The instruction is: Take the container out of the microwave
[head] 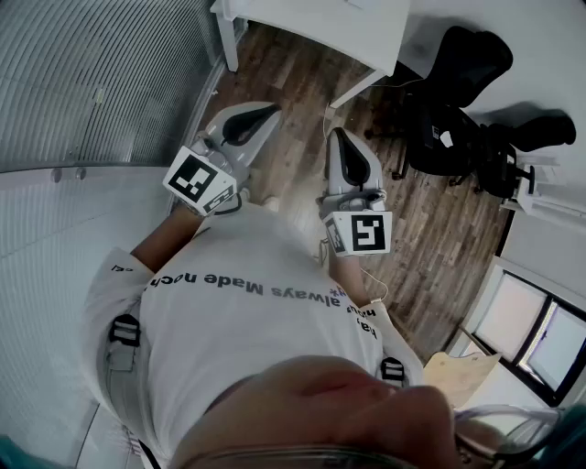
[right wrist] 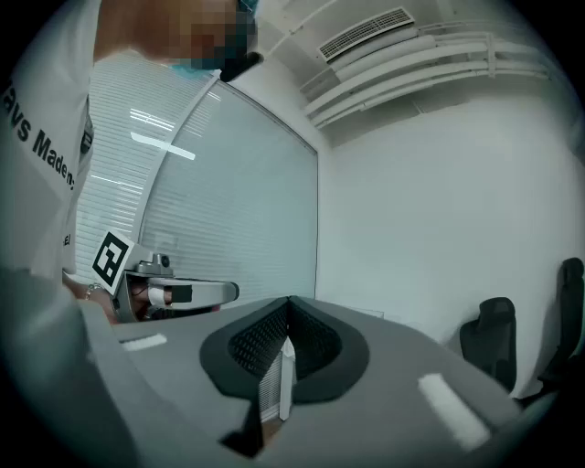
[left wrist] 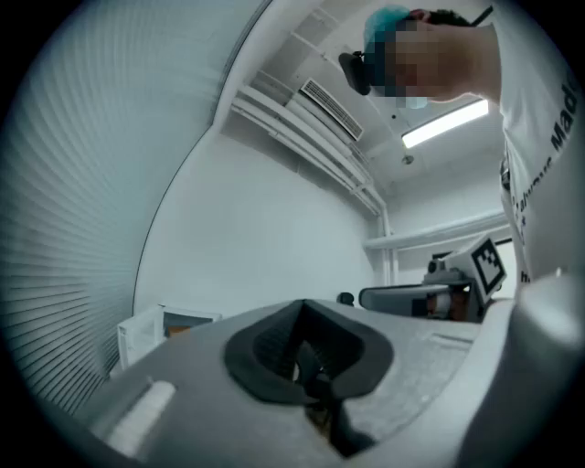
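Blinds (head: 92, 82) are seen at 10 o'clock in the head view, running along the wall beside a wood floor (head: 293, 82). Just right of them the left gripper (head: 271, 109) is held out level from a person's white shirt (head: 247, 302), its marker cube facing up. In the left gripper view this gripper's (left wrist: 306, 366) jaws are clenched together with nothing between them. At 9 o'clock in that view alone, a white box (left wrist: 151, 331) with an open front is shown against the far wall; something orange-brown sits inside it, too small to be identified. The container cannot be made out for certain in any view, and no jaws are on it. A ceiling light (left wrist: 443, 123) at 1 o'clock is likewise shown only there.

The right gripper (head: 337, 136) is held beside the left one, the two apart. In the right gripper view its (right wrist: 279, 375) jaws are also pressed together and hold nothing, and the left gripper (right wrist: 233, 292) is seen at 9 o'clock in front of the blinds (right wrist: 228, 210).

A white desk (head: 311, 23) at 12 o'clock and a window (head: 540, 339) at 4 o'clock are given by the head view only. Black chairs (head: 458, 101) stand at 2 o'clock there; one chair (right wrist: 494, 338) shows at 4 o'clock in the right gripper view.
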Motion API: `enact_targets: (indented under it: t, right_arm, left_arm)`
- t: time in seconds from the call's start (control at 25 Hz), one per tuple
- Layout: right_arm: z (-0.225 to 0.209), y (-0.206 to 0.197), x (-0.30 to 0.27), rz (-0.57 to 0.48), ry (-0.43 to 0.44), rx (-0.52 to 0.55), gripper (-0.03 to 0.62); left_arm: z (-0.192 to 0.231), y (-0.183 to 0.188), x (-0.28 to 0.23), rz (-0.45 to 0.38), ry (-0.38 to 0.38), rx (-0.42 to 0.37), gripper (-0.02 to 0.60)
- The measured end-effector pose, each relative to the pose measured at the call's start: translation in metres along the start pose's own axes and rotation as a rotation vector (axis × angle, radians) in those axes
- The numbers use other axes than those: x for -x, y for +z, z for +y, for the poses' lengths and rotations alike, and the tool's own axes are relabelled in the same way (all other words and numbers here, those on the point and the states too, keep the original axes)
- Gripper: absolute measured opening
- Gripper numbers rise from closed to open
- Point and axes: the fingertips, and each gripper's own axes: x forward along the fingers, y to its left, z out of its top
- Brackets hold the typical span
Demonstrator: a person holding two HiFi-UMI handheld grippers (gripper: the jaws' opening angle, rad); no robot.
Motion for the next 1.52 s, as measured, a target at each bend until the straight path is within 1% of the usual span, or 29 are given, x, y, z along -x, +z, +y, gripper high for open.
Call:
enact_targets:
  t: [0.4, 0.72, 1.04, 1.16, 1.28, 1.4, 1.52]
  right_arm:
    - [0.011, 0.011, 0.0, -0.011, -0.011, 0.036, 0.002]
    - [0.04, 0.009, -0.015, -0.008, -0.022, 0.035, 0.002]
    - [0.061, 0.003, -0.029, -0.002, -0.038, 0.036, 0.002]
    - [0.057, -0.004, -0.035, 0.009, -0.041, 0.03, 0.002]
    - [0.043, -0.007, -0.047, 0.012, -0.04, 0.026, 0.002]
    - [0.025, -0.008, -0.057, 0.005, -0.037, 0.027, 0.002]
    - [-0.003, -0.007, -0.068, -0.004, -0.038, 0.022, 0.002]
  left_arm:
    - [0.003, 0.005, 0.008, -0.011, 0.003, 0.002, 0.005]
    - [0.018, 0.006, 0.038, -0.015, -0.005, 0.023, 0.004]
    - [0.034, -0.005, 0.061, 0.011, -0.015, 0.029, 0.004]
    - [0.041, -0.01, 0.056, 0.012, -0.013, 0.034, 0.005]
    - [0.05, -0.01, 0.038, 0.015, -0.015, 0.038, 0.003]
    - [0.057, -0.012, 0.017, 0.017, -0.017, 0.035, 0.005]
    - [0.065, -0.01, -0.011, 0.016, -0.012, 0.022, 0.004]
